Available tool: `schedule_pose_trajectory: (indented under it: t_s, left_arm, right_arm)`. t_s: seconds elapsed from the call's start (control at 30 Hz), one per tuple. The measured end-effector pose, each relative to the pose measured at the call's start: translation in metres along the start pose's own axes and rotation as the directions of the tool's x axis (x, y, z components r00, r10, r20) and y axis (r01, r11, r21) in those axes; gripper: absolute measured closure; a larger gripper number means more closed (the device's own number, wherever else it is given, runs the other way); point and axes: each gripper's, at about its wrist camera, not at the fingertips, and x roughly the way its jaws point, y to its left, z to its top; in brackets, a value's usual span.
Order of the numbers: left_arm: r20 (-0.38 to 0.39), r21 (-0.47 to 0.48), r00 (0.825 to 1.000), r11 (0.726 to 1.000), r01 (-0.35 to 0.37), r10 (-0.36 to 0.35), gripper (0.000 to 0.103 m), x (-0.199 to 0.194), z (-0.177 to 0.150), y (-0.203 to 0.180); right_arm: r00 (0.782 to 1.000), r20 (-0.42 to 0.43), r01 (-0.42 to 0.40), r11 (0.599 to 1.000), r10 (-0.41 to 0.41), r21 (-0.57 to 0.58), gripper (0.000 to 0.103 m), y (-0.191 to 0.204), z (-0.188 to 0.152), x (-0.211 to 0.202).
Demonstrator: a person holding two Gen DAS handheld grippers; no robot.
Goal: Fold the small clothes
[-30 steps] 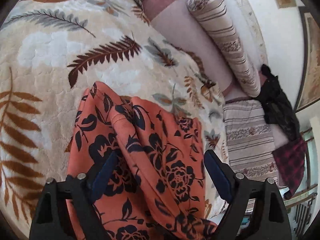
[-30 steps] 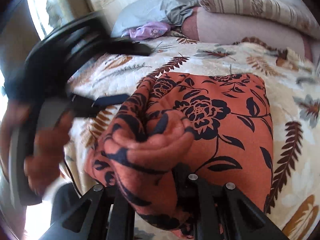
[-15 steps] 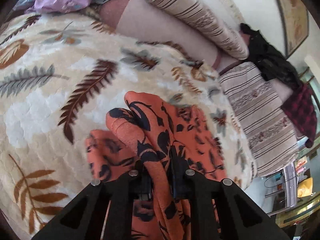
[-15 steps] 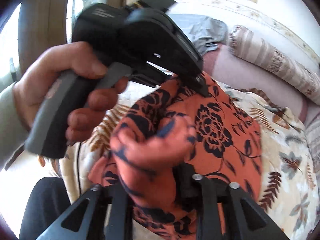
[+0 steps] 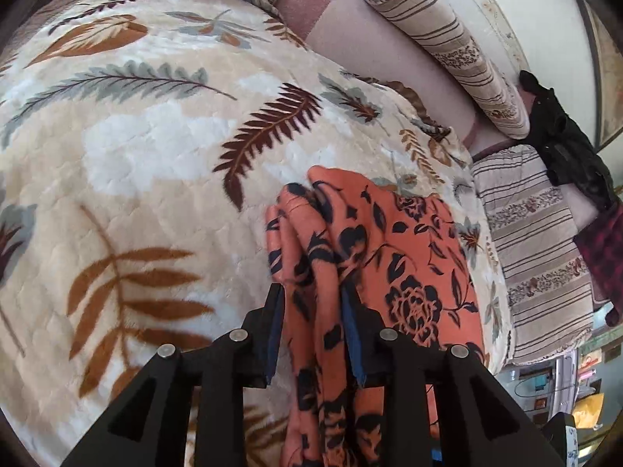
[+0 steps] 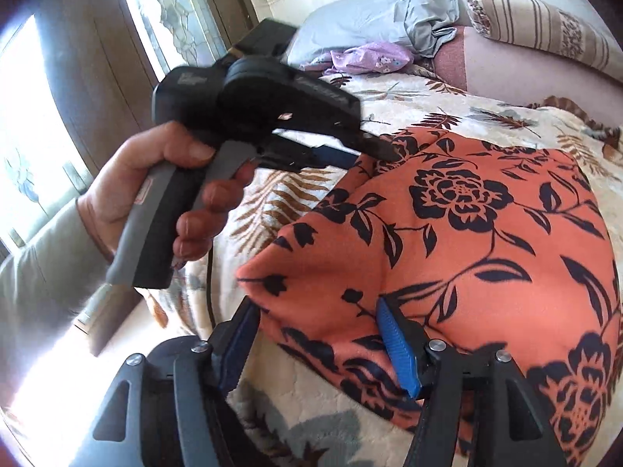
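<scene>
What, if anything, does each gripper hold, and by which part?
Right gripper, just opening, holds nothing: the orange garment lies corner-first between its fingers. Left gripper, also opening, straddles its bunched fold; grip unclear.

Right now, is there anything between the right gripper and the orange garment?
Nothing visible. The right gripper already has a corner of the orange floral garment between its jaws, which have just been opening. The left gripper is at the garment's far edge, with bunched cloth between its jaws.

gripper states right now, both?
Left gripper: fingers just eased apart, a bunched fold of the orange floral cloth between them.
Right gripper: just opened, cloth corner loose between its fingers.
</scene>
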Motion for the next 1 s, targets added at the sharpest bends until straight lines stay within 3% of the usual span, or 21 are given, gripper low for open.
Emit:
schedule_pose_trajectory:
  t_s: [0.17,0.23,0.27,0.3,0.33,0.43,0.53,0.6,0.73,0.83,0.9,0.97,1.0]
  left_arm:
    - [0.084,0.001,0.994,0.998,0.067,-0.067,0.073,-0.052,-0.048,-0.017]
    - [0.036,-0.002,0.999,0.999,0.035,-0.034,0.073,-0.046,-0.068,-0.024]
    - [-0.003,-0.010,1.000,1.000,-0.002,0.002,0.079,-0.036,-0.076,-0.026]
    - [-0.025,-0.021,0.999,0.999,-0.042,0.041,0.095,-0.027,-0.084,-0.023]
    - [-0.029,-0.045,0.997,0.997,-0.069,0.068,0.095,-0.021,-0.090,-0.018]
    - [0.011,-0.139,0.999,0.990,-0.038,0.040,0.095,-0.032,-0.100,-0.008]
    - [0.035,-0.094,0.997,0.993,-0.069,0.072,0.096,-0.041,-0.104,-0.017]
    - [-0.023,-0.075,0.991,0.989,-0.132,0.130,0.092,-0.027,-0.104,-0.014]
    - [0.031,-0.079,0.991,0.988,-0.129,0.132,0.091,-0.052,-0.099,-0.028]
    - [0.110,0.022,0.987,0.992,-0.124,0.121,0.082,-0.075,-0.097,-0.059]
    - [0.165,0.085,0.981,0.990,-0.114,0.099,0.053,-0.081,-0.095,-0.081]
    - [0.223,0.139,0.970,0.983,-0.124,0.091,0.041,-0.080,-0.094,-0.097]
    - [0.226,0.146,0.969,0.980,-0.132,0.097,0.041,-0.073,-0.093,-0.100]
  right_arm:
    - [0.998,0.050,-0.049,0.998,0.047,0.035,0.037,0.005,-0.017,-0.038]
    - [0.995,0.085,-0.056,0.997,0.051,0.058,0.035,0.001,-0.024,-0.056]
    - [0.994,0.100,-0.058,0.995,0.050,0.079,0.035,-0.005,-0.026,-0.065]
    - [0.992,0.114,-0.063,0.993,0.051,0.102,0.035,-0.011,-0.028,-0.073]
    - [0.990,0.129,-0.067,0.990,0.050,0.125,0.035,-0.022,-0.026,-0.079]
    - [0.987,0.162,-0.049,0.979,0.017,0.197,0.035,-0.048,-0.034,-0.103]
    - [0.982,0.191,-0.049,0.958,-0.007,0.284,0.034,-0.077,-0.043,-0.122]
    - [0.980,0.199,-0.056,0.938,-0.014,0.341,0.029,-0.096,-0.047,-0.128]
    - [0.975,0.222,-0.122,0.883,0.021,0.452,0.028,-0.126,-0.057,-0.136]
    - [0.970,0.238,-0.166,0.841,0.047,0.514,0.024,-0.145,-0.061,-0.134]
    - [0.970,0.229,-0.196,0.807,0.078,0.557,0.024,-0.158,-0.059,-0.126]
    - [0.965,0.219,-0.251,0.761,0.146,0.599,0.023,-0.172,-0.054,-0.111]
    - [0.964,0.213,-0.260,0.743,0.161,0.616,0.023,-0.178,-0.050,-0.104]
